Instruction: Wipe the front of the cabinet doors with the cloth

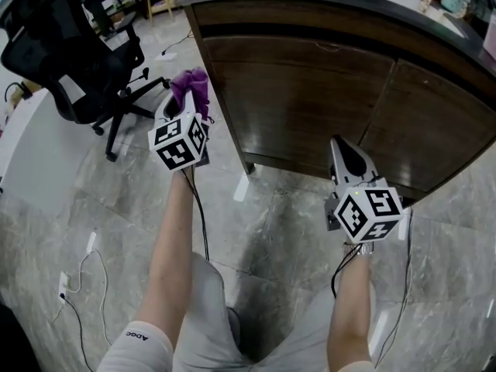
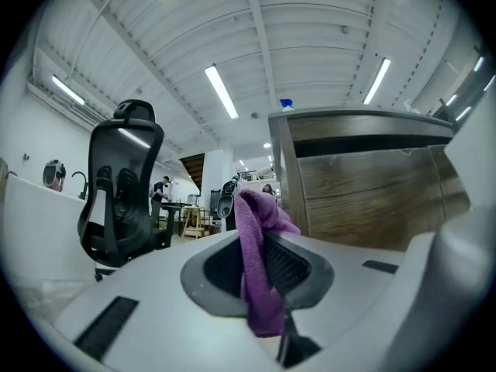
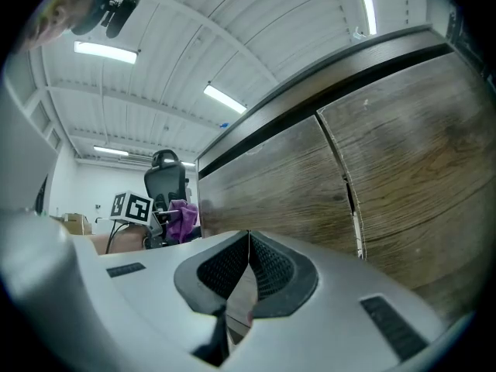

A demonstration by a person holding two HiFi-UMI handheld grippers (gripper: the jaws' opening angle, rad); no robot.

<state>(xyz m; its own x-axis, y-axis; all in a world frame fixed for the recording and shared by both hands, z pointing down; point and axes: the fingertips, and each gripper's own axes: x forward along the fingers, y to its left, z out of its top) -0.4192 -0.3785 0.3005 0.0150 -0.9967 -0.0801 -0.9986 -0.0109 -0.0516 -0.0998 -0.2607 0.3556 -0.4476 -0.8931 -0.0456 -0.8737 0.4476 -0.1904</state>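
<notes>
The left gripper (image 1: 184, 105) is clenched on the purple cloth (image 1: 191, 87). In the left gripper view the jaws pinch a fold of it, and the rest stands up past the tips and droops over. The cloth's long axis runs along the jaw line, pointing forward and up, away from the person.

The gripper holds it in the air above the floor (image 1: 271, 231), just outside the left corner of the cabinet and not touching any wood. The cabinet doors (image 1: 310, 107) lie ahead and to the right of the cloth. In the left gripper view the cabinet's left corner edge stands just right of the cloth, with the door fronts running off to the right. The fronts follow a gentle curve, their long run going left to right under the countertop edge.

The right gripper (image 1: 339, 144) is closed with nothing between its jaws. It sits nearer the doors, aimed at the left door just beside the seam between the two. An office chair (image 1: 70, 60) stands well to the left.

Wiping looks not yet begun. The coming move likely calls for swinging the left gripper rightward and in, turning the cloth flat against the left door
</notes>
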